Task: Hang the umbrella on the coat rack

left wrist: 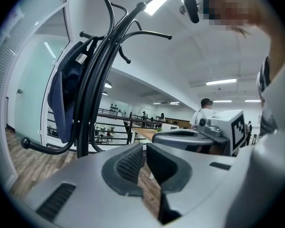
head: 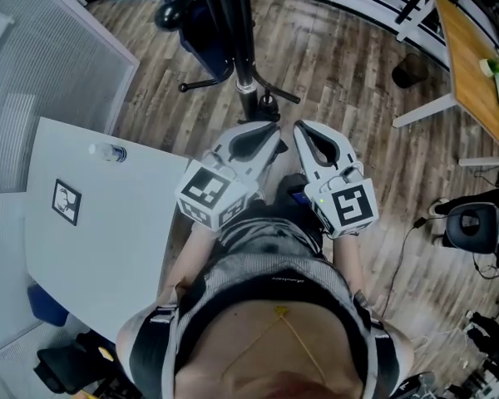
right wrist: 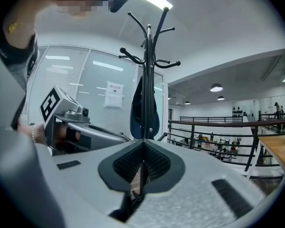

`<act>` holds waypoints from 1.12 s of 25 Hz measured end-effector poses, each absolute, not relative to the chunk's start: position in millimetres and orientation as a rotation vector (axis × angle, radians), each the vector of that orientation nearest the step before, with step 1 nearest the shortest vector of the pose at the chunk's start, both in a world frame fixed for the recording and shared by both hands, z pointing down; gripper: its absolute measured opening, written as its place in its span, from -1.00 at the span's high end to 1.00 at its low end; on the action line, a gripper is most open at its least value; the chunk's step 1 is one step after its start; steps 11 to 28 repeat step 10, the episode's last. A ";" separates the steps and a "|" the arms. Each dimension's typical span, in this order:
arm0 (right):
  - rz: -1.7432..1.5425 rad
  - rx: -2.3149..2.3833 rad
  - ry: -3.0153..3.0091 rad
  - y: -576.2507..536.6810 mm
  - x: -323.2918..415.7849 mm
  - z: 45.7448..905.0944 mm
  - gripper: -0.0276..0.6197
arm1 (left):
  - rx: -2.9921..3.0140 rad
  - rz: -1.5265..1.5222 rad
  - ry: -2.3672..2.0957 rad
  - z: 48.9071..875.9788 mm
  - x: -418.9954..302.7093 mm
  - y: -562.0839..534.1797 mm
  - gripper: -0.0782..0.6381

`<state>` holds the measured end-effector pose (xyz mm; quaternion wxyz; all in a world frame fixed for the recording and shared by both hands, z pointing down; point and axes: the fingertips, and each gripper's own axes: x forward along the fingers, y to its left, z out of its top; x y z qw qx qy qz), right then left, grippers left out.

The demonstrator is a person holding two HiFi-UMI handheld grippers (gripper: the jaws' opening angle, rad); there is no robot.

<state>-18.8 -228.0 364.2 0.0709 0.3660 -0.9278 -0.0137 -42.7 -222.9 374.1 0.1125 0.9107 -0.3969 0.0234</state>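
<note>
A white worktop point(head: 100, 248) fills the left of the head view, with a square marker point(head: 66, 202) and a clear bottle point(head: 108, 151) lying near its upper edge. Plank floor point(head: 341, 65) spreads above. A wooden worktop point(head: 470, 65) sits at upper right, a black chair point(head: 472, 225) at right. In the right gripper view, a paper notice point(right wrist: 114, 94) hangs centre left; a railing point(right wrist: 192, 134) crosses the right.

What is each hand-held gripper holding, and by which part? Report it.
Nothing. The left hand-held gripper and the right hand-held gripper are both shut and empty; the umbrella hangs on the coat rack.
</note>
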 end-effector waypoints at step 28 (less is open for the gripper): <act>-0.033 1.106 -2.779 -225.9 -17.4 368.9 0.91 | 2.668 0.064 -1.176 375.4 -46.5 -222.7 0.72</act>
